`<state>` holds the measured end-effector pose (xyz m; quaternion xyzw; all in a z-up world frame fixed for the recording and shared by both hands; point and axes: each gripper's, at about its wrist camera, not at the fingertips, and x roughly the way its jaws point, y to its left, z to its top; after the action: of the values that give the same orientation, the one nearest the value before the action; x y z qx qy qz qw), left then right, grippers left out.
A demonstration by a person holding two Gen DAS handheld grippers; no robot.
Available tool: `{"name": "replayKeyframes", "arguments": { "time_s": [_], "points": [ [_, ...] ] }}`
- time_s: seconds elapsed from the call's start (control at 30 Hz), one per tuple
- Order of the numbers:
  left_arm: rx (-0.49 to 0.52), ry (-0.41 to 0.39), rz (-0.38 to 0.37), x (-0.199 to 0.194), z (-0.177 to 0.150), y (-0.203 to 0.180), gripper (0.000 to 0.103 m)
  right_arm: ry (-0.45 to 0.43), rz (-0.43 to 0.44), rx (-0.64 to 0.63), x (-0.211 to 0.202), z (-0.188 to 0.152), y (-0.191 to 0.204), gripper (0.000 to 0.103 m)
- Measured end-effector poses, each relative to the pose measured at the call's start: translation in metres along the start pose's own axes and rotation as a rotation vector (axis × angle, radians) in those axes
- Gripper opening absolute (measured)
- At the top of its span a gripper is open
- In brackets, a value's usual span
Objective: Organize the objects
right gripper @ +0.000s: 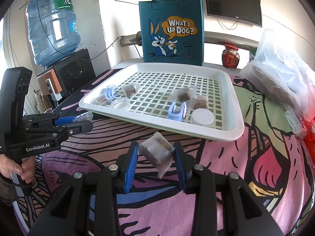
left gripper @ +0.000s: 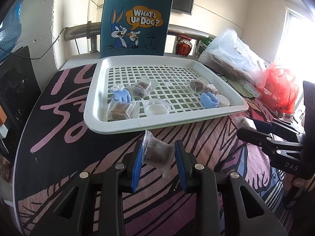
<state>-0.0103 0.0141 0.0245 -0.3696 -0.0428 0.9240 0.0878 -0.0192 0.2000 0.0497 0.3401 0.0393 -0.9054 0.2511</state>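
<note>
Left gripper (left gripper: 158, 158), low centre of its own view, is clamped on a wrapped brown snack packet (left gripper: 157, 153) — blue pads press both sides, packet tilted, one crimped end sticking up toward the tray. Right gripper (right gripper: 155, 157) does the same in its view: closed on a second packet (right gripper: 156, 151), clear wrapper hanging down between the fingers. Both packets hang above the patterned tablecloth (right gripper: 216, 167), just short of the white tray's (left gripper: 94, 118) near rim, not touching it. Held by the flat sides probably because the wrappers are slippery and the block inside gives the pads something firm.

Further out, upper-middle of both frames, the slotted tray already carries three more packets, two blue clips (left gripper: 121, 94), a clear dish (left gripper: 157, 107) and a white lid (right gripper: 202, 118). So the likely job is to gather loose packets into the tray; these two look next.

Behind the tray stands a blue cartoon tote bag (right gripper: 171, 33); plastic bags (left gripper: 230, 53) sit at right.

Pose: both grippers point down and forward at the tray, side by side. Left one shows at left edge of the right view, a hand (right gripper: 13, 169) wrapped on its handle; the right one shows at right edge of the left view.
</note>
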Motion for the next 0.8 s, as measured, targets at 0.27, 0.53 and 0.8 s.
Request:
{"name": "replayKeyframes", "arguments": {
  "time_s": [0.27, 0.53, 0.8],
  "points": [
    [-0.004, -0.001, -0.001, -0.0003, 0.0002, -0.0002, 0.031, 0.0, 0.003, -0.002, 0.0004, -0.0005, 0.0006, 0.035],
    [-0.006, -0.002, -0.001, -0.0009, 0.0001, 0.001, 0.031, -0.005, 0.002, -0.001, 0.0, -0.0012, 0.0003, 0.036],
    [-0.005, -0.002, -0.002, -0.001, 0.0006, 0.0014, 0.031, -0.004, 0.003, -0.001, 0.0005, -0.0013, -0.0001, 0.036]
  ]
}}
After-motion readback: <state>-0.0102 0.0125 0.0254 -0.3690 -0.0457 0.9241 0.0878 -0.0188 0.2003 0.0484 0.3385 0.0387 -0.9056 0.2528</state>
